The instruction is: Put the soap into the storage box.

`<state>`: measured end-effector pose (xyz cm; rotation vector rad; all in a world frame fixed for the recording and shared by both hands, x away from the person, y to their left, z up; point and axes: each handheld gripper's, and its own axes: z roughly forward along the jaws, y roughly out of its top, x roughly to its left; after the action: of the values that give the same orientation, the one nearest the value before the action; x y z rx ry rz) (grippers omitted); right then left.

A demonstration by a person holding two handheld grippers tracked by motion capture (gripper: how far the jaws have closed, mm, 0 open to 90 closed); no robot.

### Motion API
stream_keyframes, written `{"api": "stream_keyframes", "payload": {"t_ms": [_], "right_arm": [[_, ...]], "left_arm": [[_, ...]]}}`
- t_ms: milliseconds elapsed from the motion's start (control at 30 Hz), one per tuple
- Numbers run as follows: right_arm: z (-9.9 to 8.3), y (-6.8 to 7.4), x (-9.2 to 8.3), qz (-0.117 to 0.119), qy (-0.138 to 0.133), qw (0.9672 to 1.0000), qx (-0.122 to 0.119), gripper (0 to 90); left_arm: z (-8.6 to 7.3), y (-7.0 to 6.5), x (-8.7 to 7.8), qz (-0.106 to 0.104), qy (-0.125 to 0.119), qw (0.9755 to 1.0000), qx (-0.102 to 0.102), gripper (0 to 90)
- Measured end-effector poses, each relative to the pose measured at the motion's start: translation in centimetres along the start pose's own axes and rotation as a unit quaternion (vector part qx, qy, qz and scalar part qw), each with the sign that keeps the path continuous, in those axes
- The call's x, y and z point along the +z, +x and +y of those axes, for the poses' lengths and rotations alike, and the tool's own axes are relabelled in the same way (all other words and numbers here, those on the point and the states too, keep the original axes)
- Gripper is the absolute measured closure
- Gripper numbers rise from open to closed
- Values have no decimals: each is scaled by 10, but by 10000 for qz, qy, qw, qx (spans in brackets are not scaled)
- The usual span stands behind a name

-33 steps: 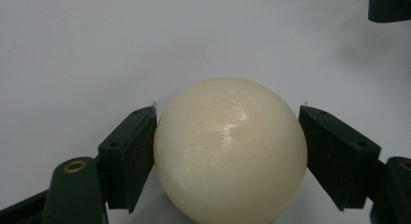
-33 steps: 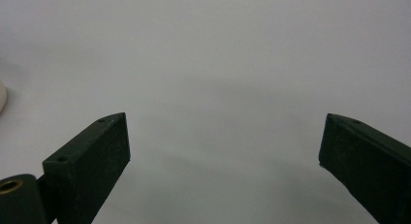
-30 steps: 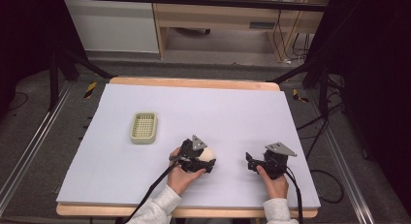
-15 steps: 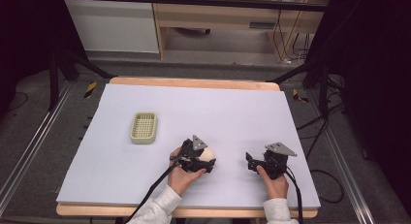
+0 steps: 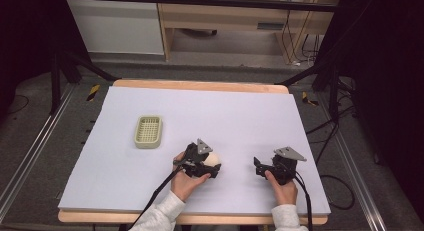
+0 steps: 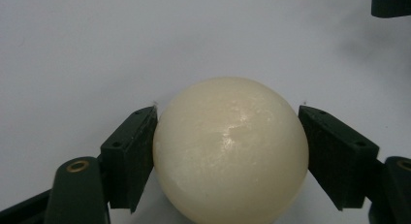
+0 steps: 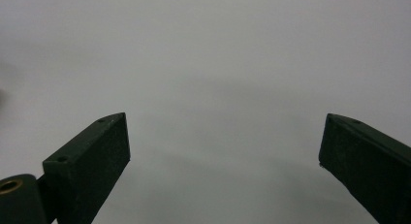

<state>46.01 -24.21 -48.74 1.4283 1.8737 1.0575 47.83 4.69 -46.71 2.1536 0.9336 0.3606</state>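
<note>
Gripping a cream ball (image 6: 231, 149) w/ both jaws pressed on its sides, the left gripper (image 5: 214, 166) sits near the table's (image 5: 240, 111) front edge; ball's underside cut off. Right gripper (image 5: 260, 167), beside it, gapes wide w/ nothing between. Farther left: soap dish (image 5: 148, 131).

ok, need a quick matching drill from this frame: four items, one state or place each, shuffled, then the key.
Items:
1. left tongs
2. right tongs
3. cream ball
4. pale green basket tray

States or places:
A. open, nothing between the jaws
B. lying on the white sheet, out beyond the left hand
C. closed on the ball, a jaw at each side
D. round, glossy, sitting between two black jaws

Pairs: 1-C, 2-A, 3-D, 4-B
</note>
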Motion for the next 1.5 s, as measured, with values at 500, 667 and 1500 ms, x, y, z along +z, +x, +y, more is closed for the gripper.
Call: {"api": "stream_keyframes", "payload": {"t_ms": [500,667,1500], "right_arm": [[0,0,0,-3,6,10000,-1,46],[0,0,0,-7,6,10000,-2,46],[0,0,0,-13,-2,10000,8,46]], "left_arm": [[1,13,-20,60,-74,10000,-24,243],[2,20,-28,82,-125,9999,-74,243],[9,36,-54,161,-253,9995,-58,244]]}}
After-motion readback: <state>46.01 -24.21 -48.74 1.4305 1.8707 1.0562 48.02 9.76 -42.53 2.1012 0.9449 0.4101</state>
